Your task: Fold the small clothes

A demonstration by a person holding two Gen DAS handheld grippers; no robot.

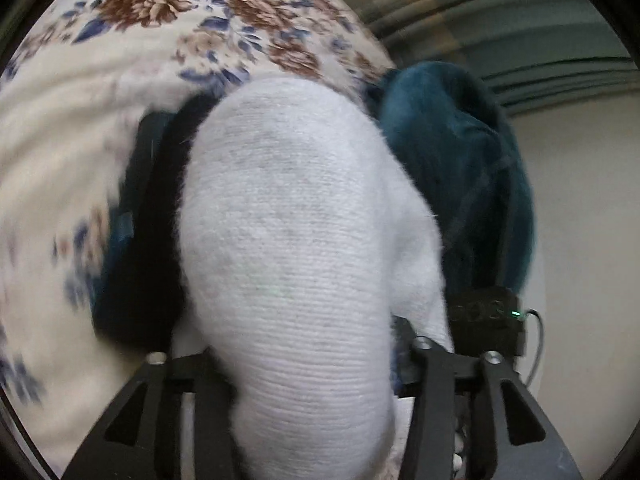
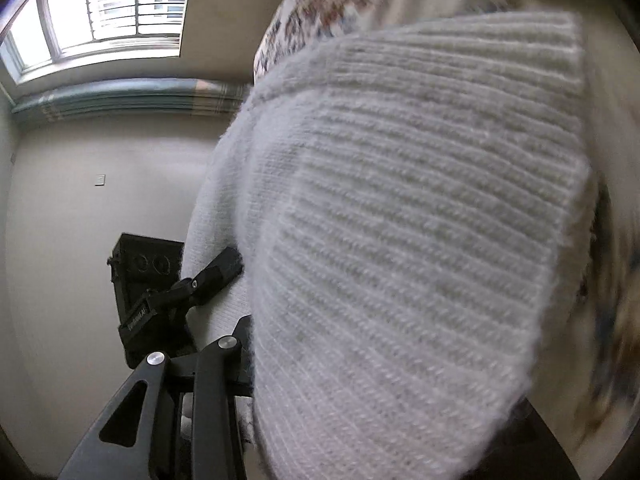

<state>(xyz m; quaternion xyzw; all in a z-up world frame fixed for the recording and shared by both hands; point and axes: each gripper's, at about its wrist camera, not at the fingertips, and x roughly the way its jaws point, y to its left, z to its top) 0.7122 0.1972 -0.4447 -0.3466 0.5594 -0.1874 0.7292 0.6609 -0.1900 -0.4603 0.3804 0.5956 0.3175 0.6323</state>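
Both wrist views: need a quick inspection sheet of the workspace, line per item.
Surface: floral bedspread, cream with brown and blue flowers; blurred by motion.
Job's things: white knit sock fills both views; its ribbed cuff faces the right wrist camera. A teal garment lies behind it.
Clutter: nothing seen.
Grippers: left gripper and right gripper each have the sock draped over the fingers; fingertips hidden, so the grip cannot be confirmed.
Cables: thin grey wire runs from the black unit with a green light.
Surroundings: window, green curtain, wall switch.
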